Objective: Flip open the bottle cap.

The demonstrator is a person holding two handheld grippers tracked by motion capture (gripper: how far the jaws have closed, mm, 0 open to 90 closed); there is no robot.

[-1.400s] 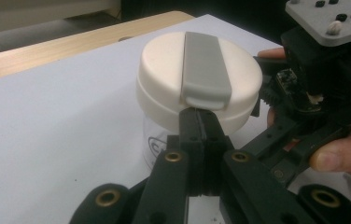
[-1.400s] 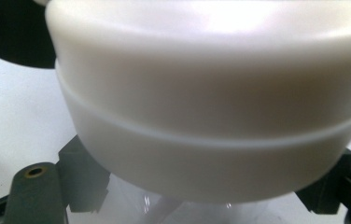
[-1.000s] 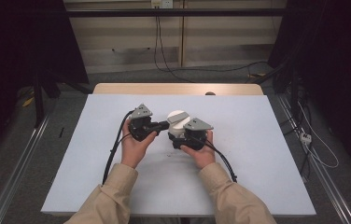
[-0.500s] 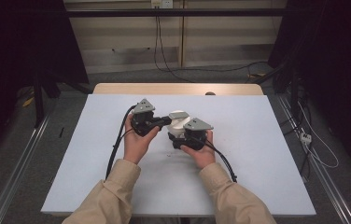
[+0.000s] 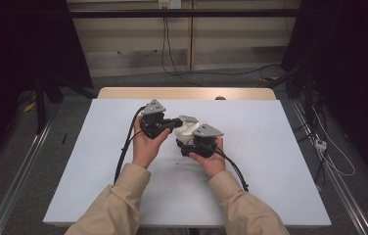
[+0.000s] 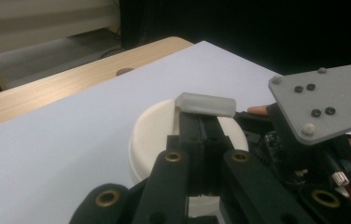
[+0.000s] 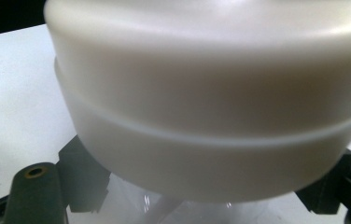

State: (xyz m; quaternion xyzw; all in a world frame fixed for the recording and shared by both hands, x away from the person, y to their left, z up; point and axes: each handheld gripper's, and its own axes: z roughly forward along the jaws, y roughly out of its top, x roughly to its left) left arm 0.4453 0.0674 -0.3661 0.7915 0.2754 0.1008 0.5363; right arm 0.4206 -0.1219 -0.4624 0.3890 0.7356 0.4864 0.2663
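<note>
Between the two tongs, mid-table (image 5: 270,161), a round white lidded container (image 5: 186,130) is sitting. The right gripper (image 5: 188,142) is clamping it at the body: in the right gripper view the container's wall (image 7: 211,121) is pressing close against the lens, with the black jaws to either side below. The left gripper (image 5: 178,122) is reaching in from the opposite side, jaws fully closed and pinching a small translucent tab (image 6: 206,104) at the lid's edge. The tab's long axis is running crosswise to the left jaws. Judgement: the lid is being prised; the left hand is nearer the tab, so the lift should go up and away from the right tongs.
</note>
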